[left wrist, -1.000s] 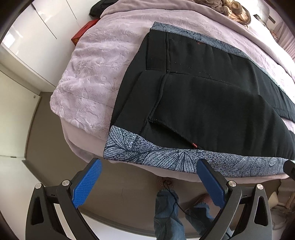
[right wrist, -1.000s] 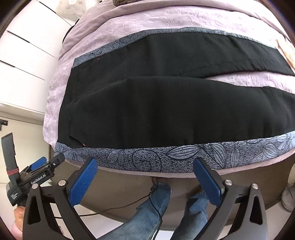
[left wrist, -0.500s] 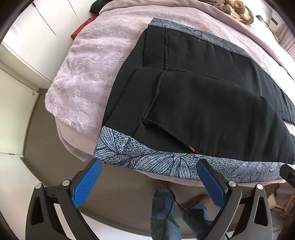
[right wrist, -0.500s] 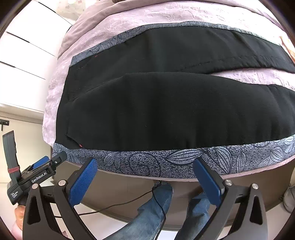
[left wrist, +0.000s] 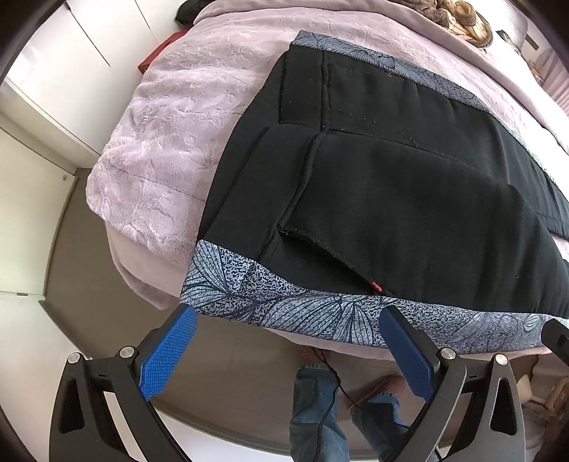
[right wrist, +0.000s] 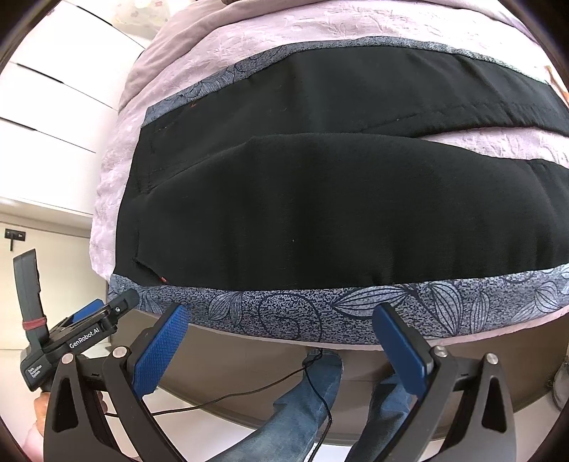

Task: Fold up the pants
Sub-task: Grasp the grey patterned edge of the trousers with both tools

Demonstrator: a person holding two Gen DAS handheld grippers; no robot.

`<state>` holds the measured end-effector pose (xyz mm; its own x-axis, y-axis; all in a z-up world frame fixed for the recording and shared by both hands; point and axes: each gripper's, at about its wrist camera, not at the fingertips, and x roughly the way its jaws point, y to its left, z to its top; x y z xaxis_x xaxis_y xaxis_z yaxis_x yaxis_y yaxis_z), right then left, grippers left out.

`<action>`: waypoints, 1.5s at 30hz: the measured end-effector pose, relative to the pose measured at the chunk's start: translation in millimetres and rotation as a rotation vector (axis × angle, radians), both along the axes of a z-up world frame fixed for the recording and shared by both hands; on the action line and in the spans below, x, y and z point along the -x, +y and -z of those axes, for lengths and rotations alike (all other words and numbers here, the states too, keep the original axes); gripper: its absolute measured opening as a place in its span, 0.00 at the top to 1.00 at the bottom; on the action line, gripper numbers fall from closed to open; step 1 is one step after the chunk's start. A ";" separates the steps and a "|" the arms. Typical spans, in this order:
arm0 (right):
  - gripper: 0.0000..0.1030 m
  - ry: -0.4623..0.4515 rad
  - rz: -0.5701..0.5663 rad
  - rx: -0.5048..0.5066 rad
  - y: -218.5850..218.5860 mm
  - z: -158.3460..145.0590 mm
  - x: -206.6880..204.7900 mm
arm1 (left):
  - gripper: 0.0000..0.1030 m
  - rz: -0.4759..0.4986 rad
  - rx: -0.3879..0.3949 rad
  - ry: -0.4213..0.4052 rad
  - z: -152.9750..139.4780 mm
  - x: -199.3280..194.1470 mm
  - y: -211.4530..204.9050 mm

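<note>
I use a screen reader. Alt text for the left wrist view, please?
Black pants with grey leaf-print side stripes lie flat on a lilac bedspread. The open left gripper hovers empty at the near stripe.

Pants (right wrist: 320, 213): black, spread flat across the bed, waistband to the left, both legs running right with a strip of bedcover between them.
Trim (right wrist: 284, 312): grey leaf-print band along the near edge of the pants, at the bed's edge.
Bed (right wrist: 249, 32): covered in pale lilac textured fabric.
Right gripper (right wrist: 281, 341): blue-padded fingers (right wrist: 160, 352) spread wide, empty, just short of the trim.
Left gripper (right wrist: 106, 312): at lower left, near the waistband corner.
Person: jeans-clad legs (right wrist: 302, 408) below, a thin black cable (right wrist: 249, 391) trailing across them.
</note>
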<state>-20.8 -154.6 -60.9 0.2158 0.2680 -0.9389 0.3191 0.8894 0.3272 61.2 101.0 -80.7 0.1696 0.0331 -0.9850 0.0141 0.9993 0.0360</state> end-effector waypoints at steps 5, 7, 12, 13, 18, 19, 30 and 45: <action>0.00 -0.009 0.002 -0.029 2.5 3.6 1.6 | 0.00 -0.012 0.028 -0.007 2.8 3.6 6.7; 0.00 -0.016 0.007 -0.060 2.9 5.9 2.6 | 0.00 -0.018 0.043 -0.005 4.5 5.9 10.8; 0.00 -0.051 0.025 -0.225 8.1 16.2 9.7 | 0.00 -0.053 0.126 0.003 10.3 11.4 22.9; 0.00 -0.058 0.029 -0.258 8.8 19.0 11.3 | 0.00 -0.063 0.174 0.002 12.5 13.5 27.4; 0.00 -0.051 0.081 -0.465 11.3 57.4 27.2 | 0.00 -0.106 0.380 0.023 28.2 24.5 41.5; 0.02 -0.046 0.103 -0.497 9.9 69.4 31.6 | 0.00 -0.117 0.410 0.035 33.5 27.0 43.3; 0.12 -0.177 0.222 -0.652 -16.0 70.3 27.0 | 0.01 -0.238 0.544 0.017 44.7 20.9 56.0; 0.12 -0.180 0.328 -0.777 -37.0 62.7 37.1 | 0.28 -0.190 0.575 -0.009 18.2 -2.9 51.4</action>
<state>-57.9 -191.6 -123.6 0.5228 0.7182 -0.4592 0.4053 0.2645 0.8751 64.2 152.4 -98.9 0.2216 -0.4737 -0.8524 -0.1647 0.8433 -0.5115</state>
